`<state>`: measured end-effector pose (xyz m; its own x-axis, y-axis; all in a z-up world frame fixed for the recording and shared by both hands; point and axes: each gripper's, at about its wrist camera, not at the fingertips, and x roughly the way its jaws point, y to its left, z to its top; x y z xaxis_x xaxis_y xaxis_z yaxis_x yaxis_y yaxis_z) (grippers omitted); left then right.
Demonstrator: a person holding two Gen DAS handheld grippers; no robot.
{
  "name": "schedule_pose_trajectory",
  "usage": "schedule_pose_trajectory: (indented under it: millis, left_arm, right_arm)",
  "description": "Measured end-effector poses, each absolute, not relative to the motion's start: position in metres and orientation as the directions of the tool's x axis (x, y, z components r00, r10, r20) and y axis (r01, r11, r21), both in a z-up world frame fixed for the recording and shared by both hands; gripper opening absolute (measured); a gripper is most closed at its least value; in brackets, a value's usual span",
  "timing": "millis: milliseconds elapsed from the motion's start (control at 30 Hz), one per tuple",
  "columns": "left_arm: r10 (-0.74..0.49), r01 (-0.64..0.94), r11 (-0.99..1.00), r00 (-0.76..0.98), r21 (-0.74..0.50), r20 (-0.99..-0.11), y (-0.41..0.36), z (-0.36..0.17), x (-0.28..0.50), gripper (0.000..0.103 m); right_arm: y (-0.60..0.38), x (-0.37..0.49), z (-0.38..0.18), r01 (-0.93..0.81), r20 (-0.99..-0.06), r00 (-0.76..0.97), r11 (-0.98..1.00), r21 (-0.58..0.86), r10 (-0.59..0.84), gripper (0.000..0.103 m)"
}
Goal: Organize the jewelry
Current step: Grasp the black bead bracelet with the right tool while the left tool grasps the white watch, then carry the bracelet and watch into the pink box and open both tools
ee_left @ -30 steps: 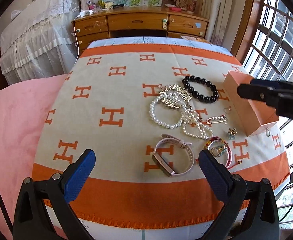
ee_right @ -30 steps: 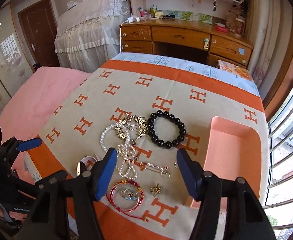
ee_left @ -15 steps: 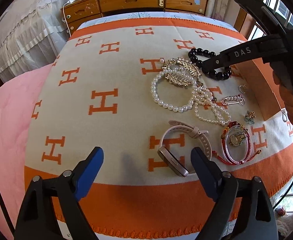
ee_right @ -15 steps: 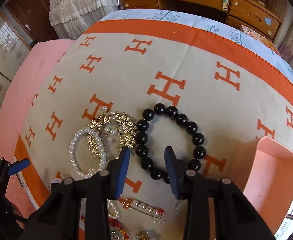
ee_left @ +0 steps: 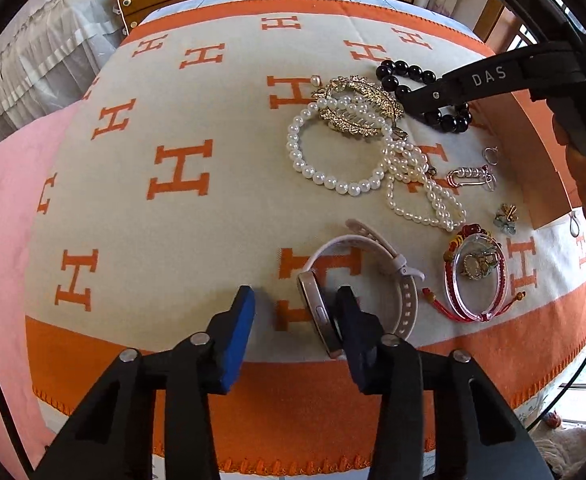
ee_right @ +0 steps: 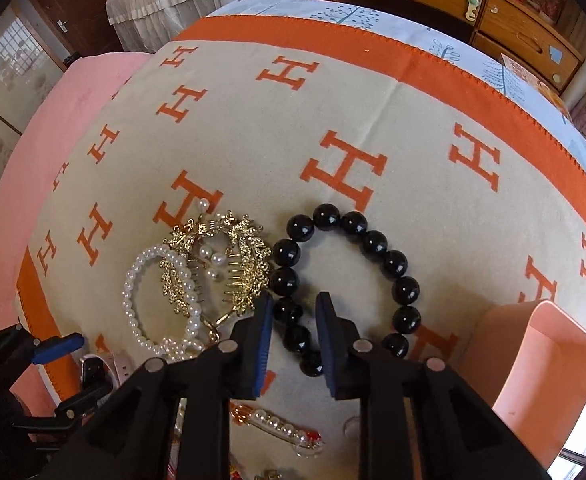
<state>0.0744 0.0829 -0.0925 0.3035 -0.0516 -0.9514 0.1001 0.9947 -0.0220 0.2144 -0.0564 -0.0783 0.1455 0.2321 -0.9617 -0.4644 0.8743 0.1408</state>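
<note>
Jewelry lies scattered over the right half of a cream blanket (ee_left: 197, 216) patterned with orange H shapes. Largest after the blanket is a pink box (ee_right: 541, 364), open and standing at about four o'clock from the black bead bracelet (ee_right: 373, 240). Two grippers hang over the pile, both pointing steeply down.

The left gripper (ee_left: 295, 312) straddles the face of a pale pink watch (ee_left: 321, 316), which stands on edge on the blanket. Its right finger sits inside the loop of the strap, just beside the case; the left finger stands apart on bare cloth. The jaws have just been closing, yet a gap remains, so the watch is between them but not gripped.

The right gripper (ee_right: 295, 320) has also just been narrowing its jaws. They now flank the beads on the bracelet's near-left side, very close; whether the pads press on them I cannot tell.

At nine o'clock from the bracelet sits a gold leaf comb (ee_right: 229, 264), overlapping a pearl bracelet (ee_left: 321, 168). A finer pearl strand (ee_left: 425, 196) trails toward five o'clock from it. Smaller still: a red cord bangle (ee_left: 489, 312), a silver pin (ee_left: 469, 176), and a tiny charm (ee_left: 507, 216).
</note>
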Motion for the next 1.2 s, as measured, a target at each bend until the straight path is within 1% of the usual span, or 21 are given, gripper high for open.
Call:
schedule_pose_trajectory:
  millis: [67,233,267,367,400,433,467,500,533,567,667,767,933,1067,1200]
  left_arm:
    - [-0.05,0.106,0.994,0.304,-0.019,-0.951,0.079,-0.093,0.076,0.03]
    - [-0.031,0.106,0.994,0.299,0.001,-0.954,0.073,-0.093,0.077,0.03]
    - [-0.03,0.106,0.994,0.298,0.001,-0.954,0.073,-0.093,0.077,0.03]
    - [-0.034,0.101,0.995,0.291,-0.004,-0.956,0.074,-0.091,0.078,0.029]
    - [-0.039,0.101,0.995,0.29,-0.009,-0.956,0.074,-0.091,0.078,0.026]
    - [-0.048,0.103,0.995,0.291,-0.018,-0.956,0.074,-0.09,0.078,0.013]
    - [-0.045,0.099,0.995,0.291,-0.017,-0.955,0.074,-0.09,0.078,0.007]
    - [-0.039,0.094,0.996,0.294,-0.012,-0.955,0.074,-0.09,0.079,0.007]
    - [-0.039,0.089,0.996,0.295,-0.014,-0.955,0.074,-0.09,0.08,0.007]
    - [-0.04,0.083,0.996,0.296,-0.017,-0.954,0.075,-0.09,0.08,0.007]
    - [-0.047,0.061,0.998,0.304,-0.03,-0.951,0.078,-0.085,0.081,0.007]
    - [-0.052,0.055,0.998,0.334,-0.036,-0.941,0.078,-0.071,0.08,0.007]
    - [-0.067,0.095,0.995,0.415,-0.03,-0.907,0.064,-0.031,0.083,0.007]
    - [-0.093,0.151,0.988,0.469,-0.025,-0.878,0.04,-0.002,0.092,0.007]
    - [-0.133,0.215,0.976,0.498,-0.027,-0.857,0.007,0.019,0.104,0.007]
  right_arm:
    - [-0.06,0.216,-0.079,-0.457,-0.962,0.14,0.877,0.147,0.235,0.022]
    - [-0.055,0.212,-0.078,-0.473,-0.968,0.153,0.874,0.107,0.201,0.023]
    - [-0.053,0.211,-0.078,-0.48,-0.969,0.153,0.872,0.097,0.192,0.024]
    - [-0.049,0.211,-0.078,-0.501,-0.972,0.14,0.86,0.094,0.188,0.034]
    - [-0.047,0.211,-0.078,-0.509,-0.973,0.139,0.856,0.09,0.186,0.034]
    - [-0.045,0.21,-0.078,-0.515,-0.973,0.147,0.854,0.079,0.178,0.034]
    - [-0.043,0.209,-0.078,-0.521,-0.972,0.159,0.851,0.065,0.172,0.034]
    - [-0.042,0.208,-0.078,-0.524,-0.971,0.168,0.85,0.056,0.168,0.033]
    - [-0.043,0.208,-0.078,-0.521,-0.971,0.172,0.852,0.053,0.166,0.029]
    - [-0.044,0.207,-0.077,-0.516,-0.971,0.177,0.855,0.051,0.164,0.015]
    - [-0.053,0.205,-0.071,-0.486,-0.96,0.164,0.866,0.12,0.225,0.015]
    - [-0.074,0.2,-0.045,-0.438,-0.92,0.214,0.874,0.209,0.327,0.015]
    - [-0.121,0.179,0.025,-0.381,-0.805,0.367,0.865,0.326,0.465,0.015]
    - [-0.16,0.16,0.068,-0.346,-0.727,0.463,0.858,0.379,0.508,0.015]
    - [-0.192,0.137,0.092,-0.31,-0.689,0.542,0.877,0.367,0.481,0.015]
